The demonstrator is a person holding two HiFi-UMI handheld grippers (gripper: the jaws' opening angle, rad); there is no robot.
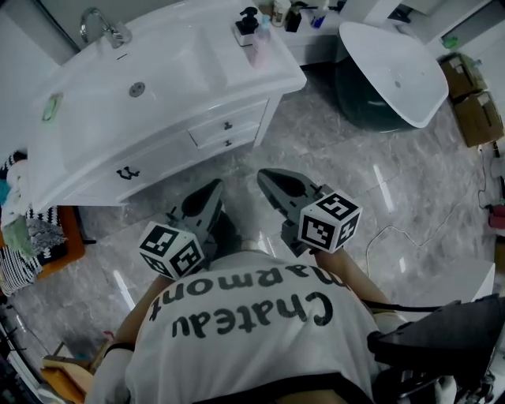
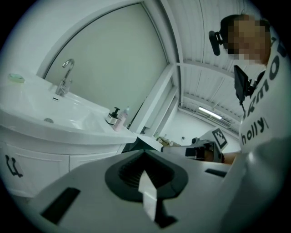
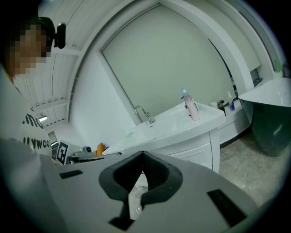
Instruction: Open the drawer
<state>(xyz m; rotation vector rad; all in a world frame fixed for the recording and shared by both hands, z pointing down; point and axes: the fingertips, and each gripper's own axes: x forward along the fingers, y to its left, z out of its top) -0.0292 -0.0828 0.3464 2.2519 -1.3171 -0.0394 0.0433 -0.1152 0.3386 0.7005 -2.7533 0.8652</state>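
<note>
A white vanity (image 1: 118,118) with a sink stands ahead of me, at upper left in the head view. On its right front are two small drawers (image 1: 226,126), one above the other, each with a dark knob and both closed. The drawer fronts also show in the right gripper view (image 3: 195,152). My left gripper (image 1: 215,188) and right gripper (image 1: 264,175) hover side by side over the floor, short of the vanity and pointing toward it. Both are shut and hold nothing, as the left gripper (image 2: 144,154) and right gripper (image 3: 143,154) show in their own views.
A faucet (image 1: 102,28) and a soap dispenser (image 1: 247,24) stand on the vanity top. A white freestanding basin (image 1: 394,71) stands at upper right, with cardboard boxes (image 1: 473,102) beyond it. A basket of cloth (image 1: 31,237) sits at left. A cable (image 1: 410,237) lies on the marble floor.
</note>
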